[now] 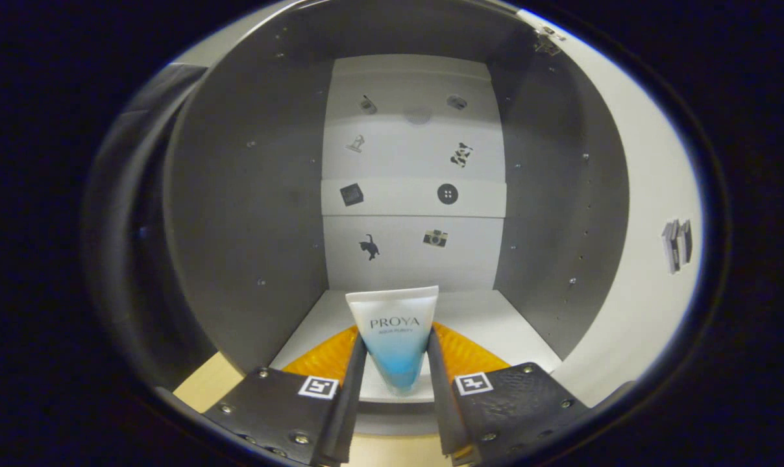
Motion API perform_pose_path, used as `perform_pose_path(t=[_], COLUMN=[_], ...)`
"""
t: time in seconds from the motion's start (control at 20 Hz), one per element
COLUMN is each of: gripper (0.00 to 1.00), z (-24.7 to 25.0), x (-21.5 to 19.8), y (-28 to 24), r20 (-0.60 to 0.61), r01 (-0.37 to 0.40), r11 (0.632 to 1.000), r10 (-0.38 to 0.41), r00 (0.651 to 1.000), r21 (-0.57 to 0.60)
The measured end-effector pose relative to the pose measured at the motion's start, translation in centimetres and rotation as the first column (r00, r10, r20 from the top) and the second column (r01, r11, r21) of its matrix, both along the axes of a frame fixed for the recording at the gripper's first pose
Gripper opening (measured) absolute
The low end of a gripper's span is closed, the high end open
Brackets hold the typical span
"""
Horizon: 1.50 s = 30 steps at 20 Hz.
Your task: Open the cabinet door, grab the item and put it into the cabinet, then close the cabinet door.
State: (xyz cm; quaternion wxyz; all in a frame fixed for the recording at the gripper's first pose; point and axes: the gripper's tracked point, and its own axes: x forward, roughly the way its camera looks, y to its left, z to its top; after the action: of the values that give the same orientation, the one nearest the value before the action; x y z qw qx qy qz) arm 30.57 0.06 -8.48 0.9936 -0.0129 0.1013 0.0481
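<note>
The cabinet [249, 214] stood open, its left inner wall grey and dotted with peg holes, its floor pale beyond the tool [397, 363]. The door [651, 246] hung swung aside at the right. The step in hand appeared to be carrying the item inside. To do it well, the tube should be eased straight forward, kept level and clear of both side walls, set down well onto the cabinet floor, and only then released. The tool was closed to a narrow gap, both fingers [353, 383] pressing the lower sides of the tube [395, 331], which stood upright between them, just above the cabinet's front edge.
</note>
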Motion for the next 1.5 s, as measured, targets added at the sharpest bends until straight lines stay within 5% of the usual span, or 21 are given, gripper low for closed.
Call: perform_pose_path(t=[0.5, 0.85, 1.05, 1.5], gripper=[0.51, 0.83, 0.99, 0.98], z=[-1.6, -0.9, 0.4, 4.6], x=[3.5, 2.4, -0.7, -15.4], y=[-0.4, -0.2, -0.7, -5.4], r20=[0.007, 0.036, 0.052, 0.113], r01=[0.042, 0.03, 0.04, 0.172], r11=[0.999, 1.0, 0.999, 0.985], r10=[-0.042, -0.03, -0.04, -0.169], r00=[0.999, 0.999, 0.998, 0.979], r21=[0.006, -0.003, 0.003, -0.026])
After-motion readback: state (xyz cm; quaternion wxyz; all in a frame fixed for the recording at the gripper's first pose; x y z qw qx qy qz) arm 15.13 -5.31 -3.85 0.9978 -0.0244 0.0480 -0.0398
